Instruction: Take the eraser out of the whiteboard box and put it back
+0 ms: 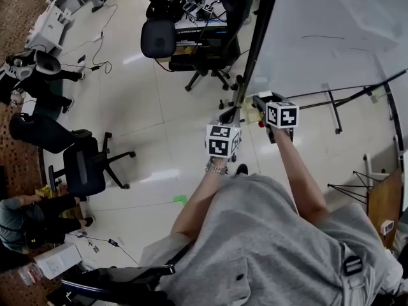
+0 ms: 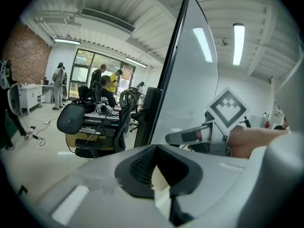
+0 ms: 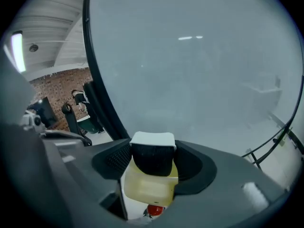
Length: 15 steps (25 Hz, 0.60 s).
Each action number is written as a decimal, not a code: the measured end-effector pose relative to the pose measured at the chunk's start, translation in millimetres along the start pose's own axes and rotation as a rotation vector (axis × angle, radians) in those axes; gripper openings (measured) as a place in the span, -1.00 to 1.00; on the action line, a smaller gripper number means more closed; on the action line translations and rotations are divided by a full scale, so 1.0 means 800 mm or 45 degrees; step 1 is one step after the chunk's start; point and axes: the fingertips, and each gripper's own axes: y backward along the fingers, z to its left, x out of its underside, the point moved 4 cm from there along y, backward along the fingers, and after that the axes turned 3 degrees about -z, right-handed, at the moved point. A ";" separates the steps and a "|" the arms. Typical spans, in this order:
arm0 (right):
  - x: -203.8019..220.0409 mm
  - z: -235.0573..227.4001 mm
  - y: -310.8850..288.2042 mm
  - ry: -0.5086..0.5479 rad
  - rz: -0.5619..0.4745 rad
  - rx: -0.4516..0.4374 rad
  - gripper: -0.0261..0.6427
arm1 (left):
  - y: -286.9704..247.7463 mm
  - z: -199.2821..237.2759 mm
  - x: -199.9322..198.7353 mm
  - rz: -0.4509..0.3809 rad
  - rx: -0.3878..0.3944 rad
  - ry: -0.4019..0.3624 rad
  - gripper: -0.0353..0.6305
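My right gripper (image 3: 153,152) is shut on the eraser (image 3: 152,163), a black block with a white top, and holds it just above the pale yellow whiteboard box (image 3: 148,189). A red cap (image 3: 154,210) shows below the box. The whiteboard (image 3: 199,56) fills the view behind. In the head view the right gripper (image 1: 261,101) is at the board's lower left corner, beside the box (image 1: 252,113). My left gripper (image 1: 228,115) sits just left of it. In its own view the left gripper (image 2: 159,172) has narrow jaws with a cream edge, the box's colour, wedged between them.
The whiteboard (image 1: 331,30) stands on a black frame with floor legs (image 1: 333,110). Office chairs (image 1: 86,164) (image 1: 191,43) stand left and behind, with a desk of gear. People sit and stand at the left edge. Cables and a green tape mark (image 1: 180,200) lie on the floor.
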 end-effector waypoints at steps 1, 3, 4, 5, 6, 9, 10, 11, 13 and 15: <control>0.013 -0.002 -0.007 0.005 0.020 0.009 -0.08 | 0.002 0.002 0.001 0.001 -0.006 0.002 -0.88; 0.035 -0.004 -0.020 0.003 0.042 0.012 -0.07 | 0.007 0.006 0.003 0.006 -0.020 0.007 -0.88; 0.040 -0.005 -0.023 -0.002 0.037 0.012 -0.07 | 0.008 0.008 0.004 0.009 -0.026 0.010 -0.88; 0.041 -0.006 -0.024 0.001 0.026 0.017 -0.07 | 0.010 0.008 0.005 0.010 -0.030 0.013 -0.88; 0.039 -0.005 -0.021 0.016 0.009 0.028 -0.07 | 0.011 0.008 0.006 0.012 -0.032 0.015 -0.88; 0.026 0.001 -0.003 0.072 -0.070 0.037 0.00 | 0.011 0.001 0.011 0.025 -0.030 0.018 -0.88; 0.025 0.004 0.005 0.069 -0.087 0.017 0.00 | 0.011 -0.003 0.013 0.030 -0.025 0.018 -0.88; 0.025 0.007 0.013 0.057 -0.096 -0.008 0.00 | 0.010 -0.009 0.015 0.035 -0.020 0.017 -0.88; 0.031 0.014 0.030 0.030 -0.104 -0.057 0.00 | 0.010 -0.021 0.022 0.047 -0.011 0.015 -0.88; 0.044 0.020 0.044 0.017 -0.098 -0.088 0.00 | 0.011 -0.032 0.033 0.062 -0.008 0.020 -0.88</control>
